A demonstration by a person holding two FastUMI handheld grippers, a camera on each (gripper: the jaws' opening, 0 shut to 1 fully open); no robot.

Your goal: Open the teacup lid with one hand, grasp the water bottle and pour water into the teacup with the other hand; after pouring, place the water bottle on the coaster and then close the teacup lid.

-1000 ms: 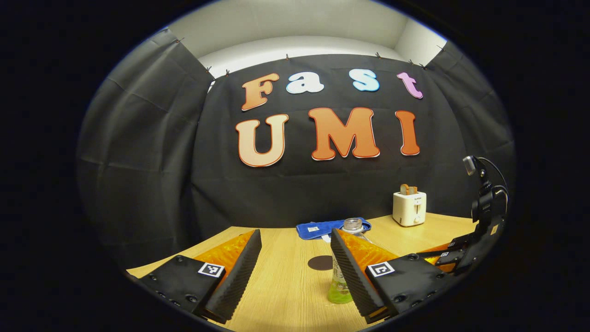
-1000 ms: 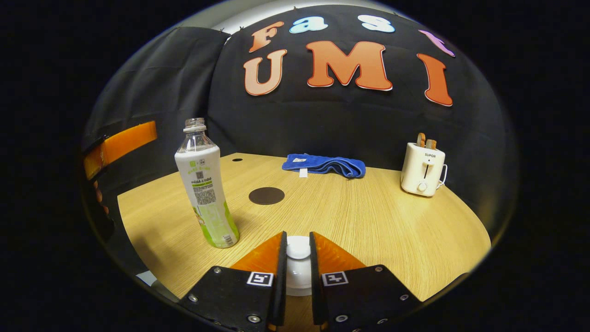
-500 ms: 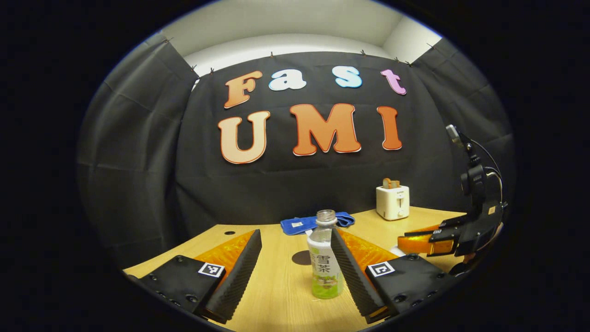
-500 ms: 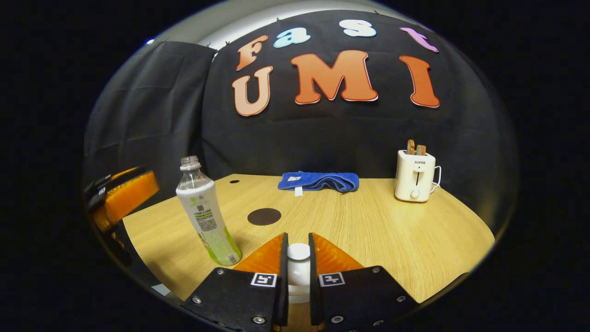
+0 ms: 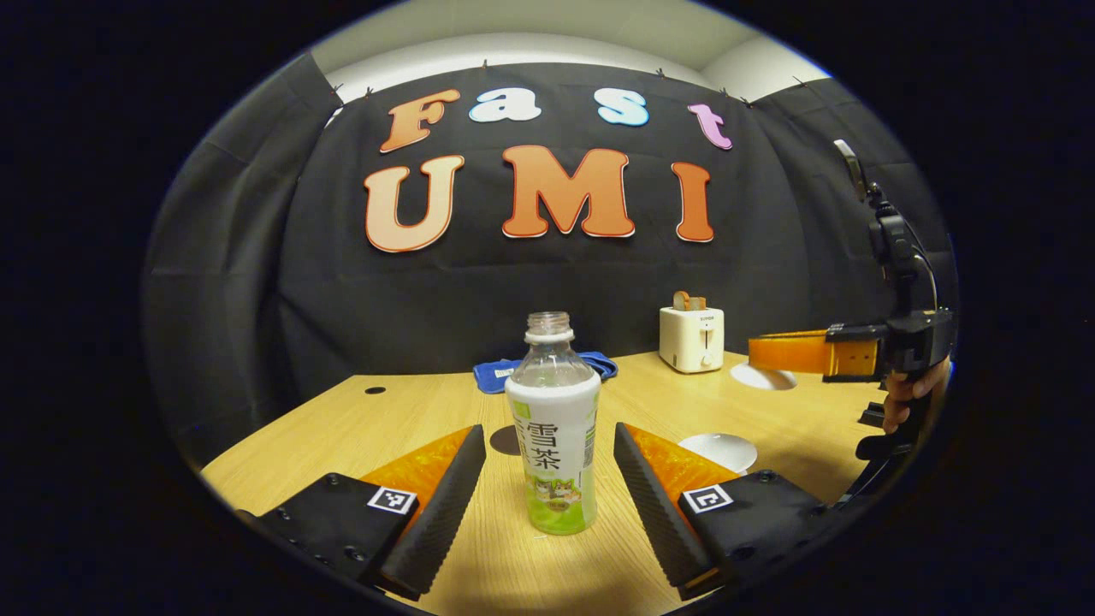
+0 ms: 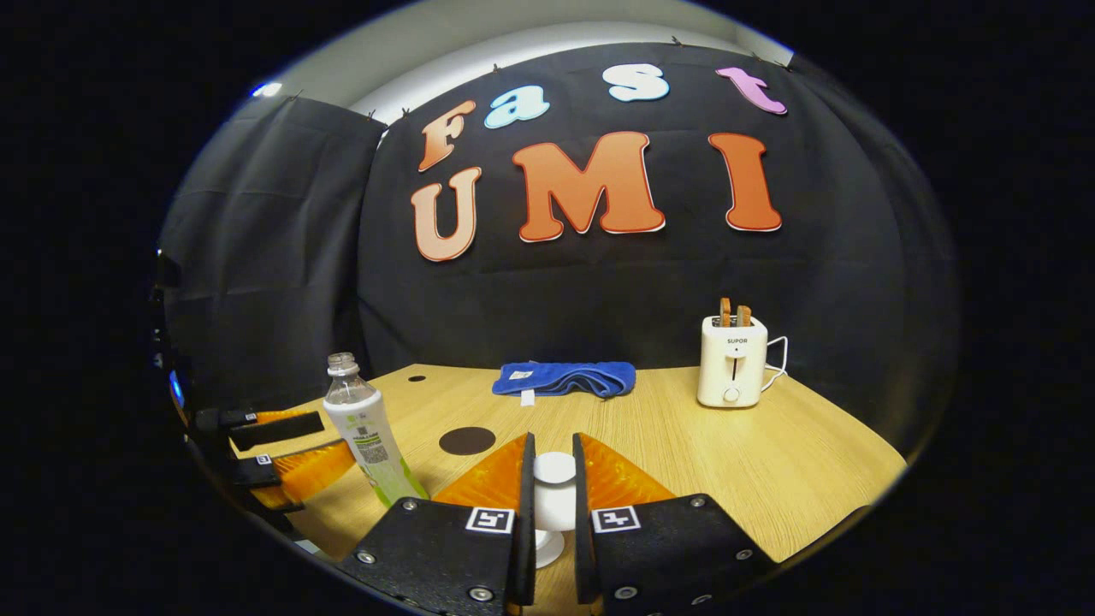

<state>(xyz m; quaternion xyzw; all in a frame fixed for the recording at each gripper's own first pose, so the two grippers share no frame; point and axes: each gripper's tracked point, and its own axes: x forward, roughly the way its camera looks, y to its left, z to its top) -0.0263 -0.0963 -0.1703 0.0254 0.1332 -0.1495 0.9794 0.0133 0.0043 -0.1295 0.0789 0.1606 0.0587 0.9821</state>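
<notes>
Left gripper view: water bottle (image 5: 554, 428) now stands centred between the wide-apart fingers of the left gripper (image 5: 547, 483), untouched, while the right gripper (image 6: 547, 496), clamped on the teacup lid (image 6: 553, 492), has lifted it off the teacup (image 5: 719, 448) at lower right, so grasping comes next.
</notes>
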